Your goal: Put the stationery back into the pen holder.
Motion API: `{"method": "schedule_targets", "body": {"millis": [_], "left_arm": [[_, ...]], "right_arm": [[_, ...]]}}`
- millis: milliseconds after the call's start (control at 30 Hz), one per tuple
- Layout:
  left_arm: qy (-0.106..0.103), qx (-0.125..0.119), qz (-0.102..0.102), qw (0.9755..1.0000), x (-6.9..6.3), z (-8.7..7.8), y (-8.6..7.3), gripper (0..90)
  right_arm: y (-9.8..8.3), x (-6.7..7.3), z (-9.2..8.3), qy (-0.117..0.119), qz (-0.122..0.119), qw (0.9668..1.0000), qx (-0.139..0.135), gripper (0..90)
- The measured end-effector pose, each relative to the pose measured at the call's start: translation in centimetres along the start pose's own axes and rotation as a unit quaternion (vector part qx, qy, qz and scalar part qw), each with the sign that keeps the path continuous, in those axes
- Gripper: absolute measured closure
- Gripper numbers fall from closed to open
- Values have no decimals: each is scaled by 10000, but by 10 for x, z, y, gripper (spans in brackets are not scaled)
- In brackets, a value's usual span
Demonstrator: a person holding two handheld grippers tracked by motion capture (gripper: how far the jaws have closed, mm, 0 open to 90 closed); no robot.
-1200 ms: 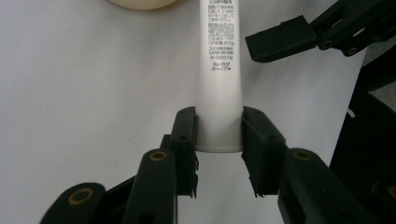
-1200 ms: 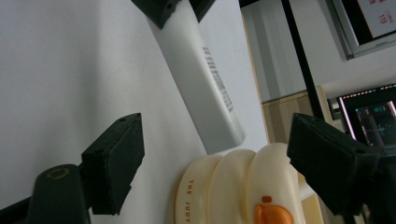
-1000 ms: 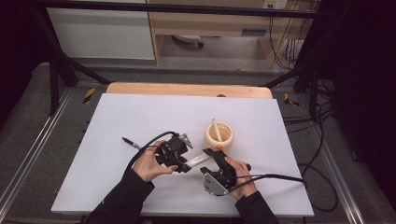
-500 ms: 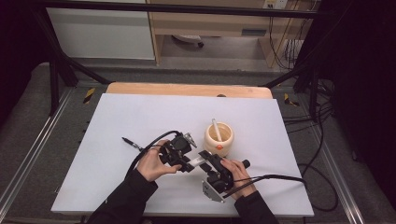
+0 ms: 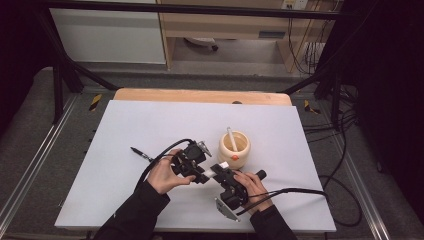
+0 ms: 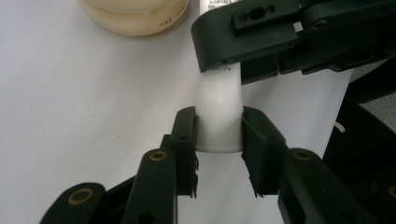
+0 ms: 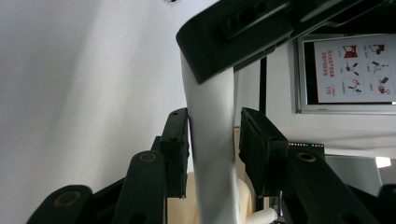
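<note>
A white tube (image 5: 214,170) hangs just above the table between my two grippers. My left gripper (image 5: 202,175) comes in from the left and is shut on the tube's (image 6: 218,102) round end, with both pads (image 6: 187,135) pressed on it. My right gripper (image 5: 220,171) comes up from the lower right. Its jaws have just been closing on the tube's (image 7: 210,116) flatter part, and its pads (image 7: 180,140) sit against it. The left gripper view (image 6: 218,140) shows the right gripper's jaws (image 6: 261,32) farther along the tube. My right gripper's (image 7: 212,149) own view shows the left one's jaw (image 7: 243,32).
A cream cup (image 5: 235,149) with a white stick (image 5: 231,137) in it stands just behind the grippers. A thin black pen-like thing (image 5: 141,153) lies on the white table (image 5: 150,120) to the left. Cables trail from both grippers. A wooden strip (image 5: 200,96) runs along the far edge.
My right gripper's jaws have closed in onto the white tube. Both hands have stayed where they were, and the left grip is the same.
</note>
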State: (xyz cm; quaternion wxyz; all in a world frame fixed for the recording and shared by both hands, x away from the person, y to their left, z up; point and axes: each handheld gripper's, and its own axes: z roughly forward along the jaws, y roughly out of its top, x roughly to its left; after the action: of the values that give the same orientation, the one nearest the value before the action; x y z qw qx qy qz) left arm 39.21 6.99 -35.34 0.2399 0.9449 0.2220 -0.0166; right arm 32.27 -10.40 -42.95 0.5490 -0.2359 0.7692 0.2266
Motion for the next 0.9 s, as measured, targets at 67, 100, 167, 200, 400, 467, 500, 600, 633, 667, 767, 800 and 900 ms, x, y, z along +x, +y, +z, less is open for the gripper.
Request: {"method": "schedule_targets", "body": {"millis": [67,100,167,200,400,467,500,600,633,667,767,800,900], "left_arm": [[3,-7,1,10000,0,0,0,671],[1,-13,-5,10000,0,0,0,671],[-10,-6,-20,10000,0,-1,0,671],[-8,-7,-24,10000,0,-1,-1,671],[21,-25,-2,10000,-2,-1,-2,668],[36,-94,49,9999,-2,-1,-2,667],[50,-111,72,9999,-2,-1,-2,667],[115,-133,172,9997,-4,-1,-3,664],[128,-145,206,9996,-5,-1,-3,663],[129,-166,216,9995,-5,-1,-4,662],[156,-221,282,9992,-5,-3,-6,656],[185,-230,284,9992,-5,-3,-7,654],[254,-264,340,9987,-5,-5,-10,609]], "right_arm": [[0,0,0,3,-44,10000,-23,658],[0,0,0,0,-81,10000,-22,668],[0,1,-1,-8,-132,9999,-31,675],[0,1,-1,-6,-155,9999,-40,678],[0,2,-1,-28,-325,9995,-47,693],[0,2,-1,2,-312,9995,-23,694],[0,1,-1,16,-296,9996,-18,694],[0,0,-2,57,-282,9996,-27,696],[0,0,-2,66,-258,9996,-20,696],[0,0,-2,78,-233,9997,-16,696],[0,-1,-3,113,-141,9998,-13,697],[0,-1,-3,122,-115,9999,5,697],[-1,-3,-2,154,-13,9999,64,698]]}}
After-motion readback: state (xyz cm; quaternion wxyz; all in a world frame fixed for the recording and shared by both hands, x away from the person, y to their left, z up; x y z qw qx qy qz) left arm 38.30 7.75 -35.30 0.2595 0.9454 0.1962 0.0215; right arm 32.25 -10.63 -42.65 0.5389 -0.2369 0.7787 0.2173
